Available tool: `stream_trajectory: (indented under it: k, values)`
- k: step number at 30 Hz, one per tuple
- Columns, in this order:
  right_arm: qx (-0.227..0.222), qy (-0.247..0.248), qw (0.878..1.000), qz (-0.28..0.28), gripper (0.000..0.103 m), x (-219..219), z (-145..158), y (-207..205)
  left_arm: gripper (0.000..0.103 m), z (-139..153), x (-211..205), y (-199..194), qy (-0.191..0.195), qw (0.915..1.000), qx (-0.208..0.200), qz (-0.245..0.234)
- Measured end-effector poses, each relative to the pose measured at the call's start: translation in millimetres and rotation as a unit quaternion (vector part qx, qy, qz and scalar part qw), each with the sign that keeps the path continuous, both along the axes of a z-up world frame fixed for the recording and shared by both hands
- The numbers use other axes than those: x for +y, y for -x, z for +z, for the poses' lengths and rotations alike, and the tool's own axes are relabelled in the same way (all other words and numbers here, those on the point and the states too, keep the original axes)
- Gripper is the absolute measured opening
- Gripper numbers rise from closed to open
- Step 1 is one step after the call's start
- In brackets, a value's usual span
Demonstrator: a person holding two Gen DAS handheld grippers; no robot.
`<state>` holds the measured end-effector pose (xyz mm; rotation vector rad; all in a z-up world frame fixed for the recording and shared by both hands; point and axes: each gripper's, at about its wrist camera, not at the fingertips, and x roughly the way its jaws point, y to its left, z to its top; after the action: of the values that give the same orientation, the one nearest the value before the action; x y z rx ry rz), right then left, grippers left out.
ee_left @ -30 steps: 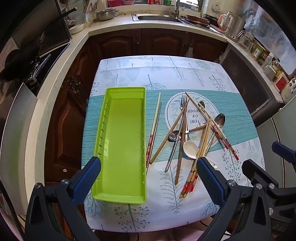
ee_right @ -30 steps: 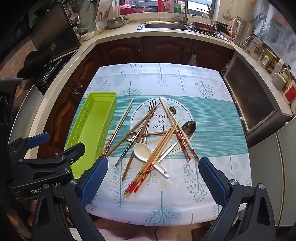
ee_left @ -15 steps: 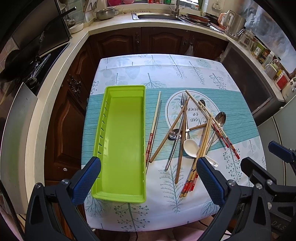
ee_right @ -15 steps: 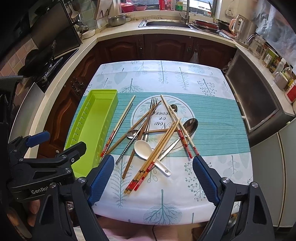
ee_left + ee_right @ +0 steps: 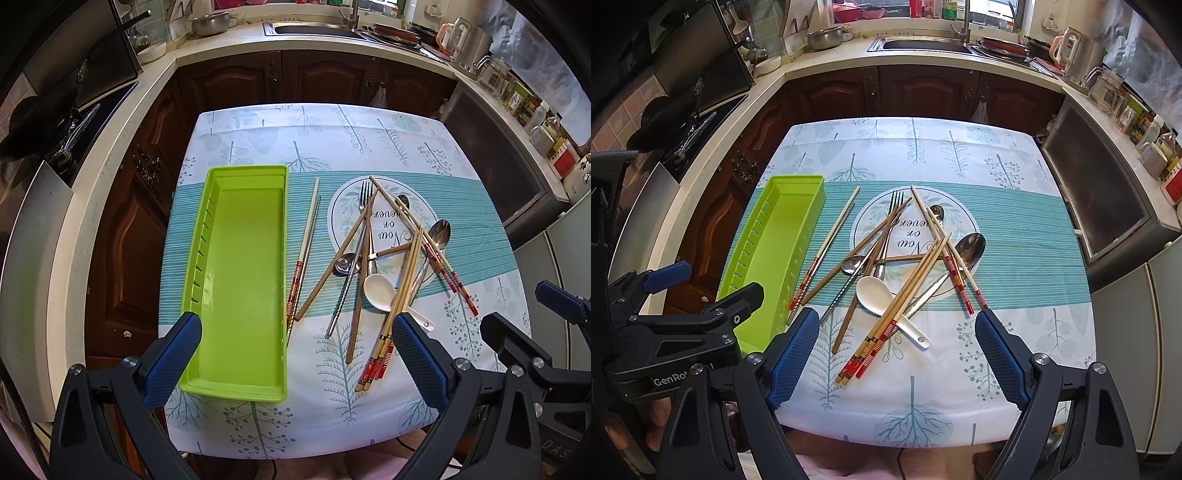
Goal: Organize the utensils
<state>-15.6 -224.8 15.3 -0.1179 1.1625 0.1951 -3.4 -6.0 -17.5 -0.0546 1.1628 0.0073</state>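
Note:
An empty lime green tray (image 5: 207,243) (image 5: 764,221) lies on the table's left side. A pile of utensils lies right of it: a white ceramic spoon (image 5: 380,291) (image 5: 875,291), a fork (image 5: 365,192) (image 5: 895,199), metal spoons (image 5: 969,245), and several wooden and red-tipped chopsticks (image 5: 905,291). One chopstick pair (image 5: 306,243) lies apart, next to the tray. My left gripper (image 5: 295,354) is open above the tray's near end. My right gripper (image 5: 897,354) is open above the near ends of the chopsticks.
The table (image 5: 923,155) has a leaf-print cloth with a teal band. Dark cabinets and a counter with a sink (image 5: 923,44) wrap the far side. A stove (image 5: 683,133) is on the left, appliances and jars (image 5: 1108,85) on the right.
Both grippers have edged forward and lower toward the table. The right gripper has narrowed a little around the chopstick ends. Nothing on the table has moved.

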Motion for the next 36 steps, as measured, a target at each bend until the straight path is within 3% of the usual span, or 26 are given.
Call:
stream_trajectory:
  k: [7,9,26,36]
  values:
    - [-0.001,-0.001,1.000,0.002,0.087,-1,-1,0,0.102,-1,-1,0,0.001,1.0000,0.000,0.000]
    - [0.002,-0.002,1.000,0.007,0.072,0,-2,1,0.102,0,-2,0,0.000,1.0000,-0.001,-0.002]
    - [-0.004,0.002,1.000,-0.009,0.071,5,4,-6,0.102,11,2,-11,-0.004,0.9995,-0.019,-0.026]
    - [-0.022,0.003,0.999,-0.034,0.071,11,18,-9,0.102,25,11,-25,0.005,0.9968,-0.042,-0.068]
